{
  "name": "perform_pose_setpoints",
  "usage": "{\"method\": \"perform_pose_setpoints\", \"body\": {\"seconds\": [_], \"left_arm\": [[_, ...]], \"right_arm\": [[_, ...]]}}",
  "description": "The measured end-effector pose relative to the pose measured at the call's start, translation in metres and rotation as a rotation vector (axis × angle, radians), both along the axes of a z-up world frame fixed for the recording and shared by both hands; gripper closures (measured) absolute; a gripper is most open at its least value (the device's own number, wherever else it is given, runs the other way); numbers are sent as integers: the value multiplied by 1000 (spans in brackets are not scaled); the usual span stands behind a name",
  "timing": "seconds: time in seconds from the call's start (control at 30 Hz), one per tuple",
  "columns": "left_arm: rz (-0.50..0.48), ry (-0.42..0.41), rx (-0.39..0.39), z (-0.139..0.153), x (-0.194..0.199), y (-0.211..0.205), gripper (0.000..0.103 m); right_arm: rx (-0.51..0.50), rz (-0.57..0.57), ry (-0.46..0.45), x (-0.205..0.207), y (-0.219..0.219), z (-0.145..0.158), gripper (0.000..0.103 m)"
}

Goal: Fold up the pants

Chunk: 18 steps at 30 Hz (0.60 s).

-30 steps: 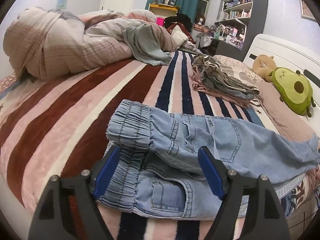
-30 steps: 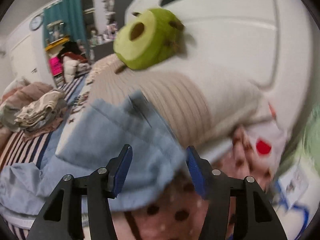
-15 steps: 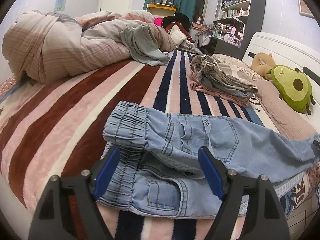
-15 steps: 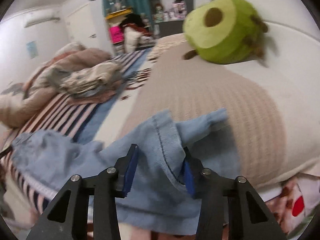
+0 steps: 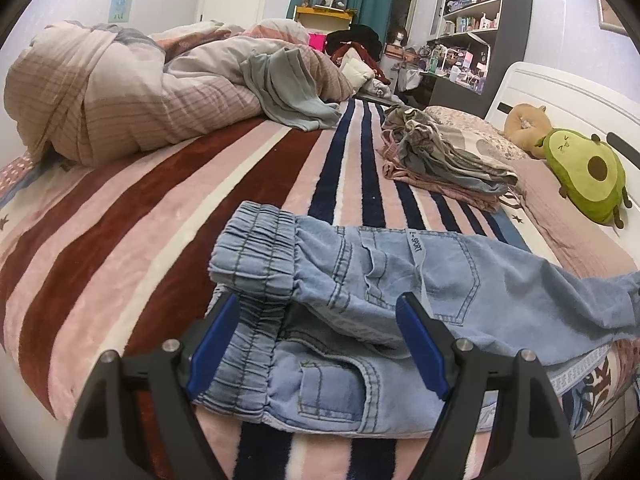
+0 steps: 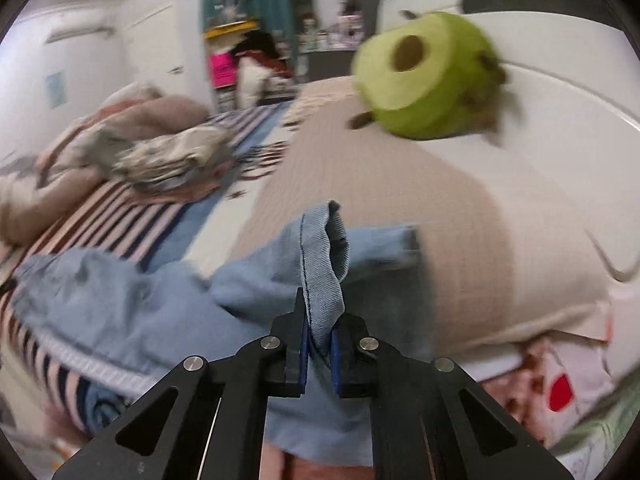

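Observation:
Light blue denim pants (image 5: pixel 384 280) lie across the striped bed near its front edge, elastic waistband at the left, legs running right. My left gripper (image 5: pixel 320 344) is open, its blue pads on either side of the waistband end, just above the fabric. In the right wrist view, my right gripper (image 6: pixel 319 344) is shut on the hem of a pant leg (image 6: pixel 320 272), which stands up from between the pads. The rest of the pants (image 6: pixel 120 312) trails off to the left.
A crumpled duvet (image 5: pixel 132 92) fills the far left of the bed. A pile of folded clothes (image 5: pixel 444 160) lies mid-right. A green avocado plush (image 5: pixel 584 172) sits on the pillow by the white headboard, and also shows in the right wrist view (image 6: pixel 428 80). Shelves stand at the back.
My right gripper has closed on the pant leg hem and lifted it off the pillow. My left gripper stays open over the waistband, nearly still.

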<state>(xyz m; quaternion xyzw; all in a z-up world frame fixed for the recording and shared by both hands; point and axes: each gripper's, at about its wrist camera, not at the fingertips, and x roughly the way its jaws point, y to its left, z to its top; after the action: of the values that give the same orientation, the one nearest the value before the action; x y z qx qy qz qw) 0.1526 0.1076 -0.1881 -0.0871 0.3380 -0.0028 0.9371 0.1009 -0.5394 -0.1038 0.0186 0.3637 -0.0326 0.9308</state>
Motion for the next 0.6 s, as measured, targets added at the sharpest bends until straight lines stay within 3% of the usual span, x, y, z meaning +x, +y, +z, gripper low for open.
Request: {"method": "perform_pose_setpoints", "body": {"seconds": [0.2, 0.43, 0.6], "left_arm": [[10, 3, -5, 1, 2, 1, 26], [34, 7, 0, 1, -1, 9, 26], [50, 21, -45, -5, -5, 23, 25]], "right_arm": [[-96, -167, 64, 18, -22, -9, 100], [-93, -243, 12, 37, -30, 1, 100], [-167, -242, 71, 45, -22, 0, 93]]}}
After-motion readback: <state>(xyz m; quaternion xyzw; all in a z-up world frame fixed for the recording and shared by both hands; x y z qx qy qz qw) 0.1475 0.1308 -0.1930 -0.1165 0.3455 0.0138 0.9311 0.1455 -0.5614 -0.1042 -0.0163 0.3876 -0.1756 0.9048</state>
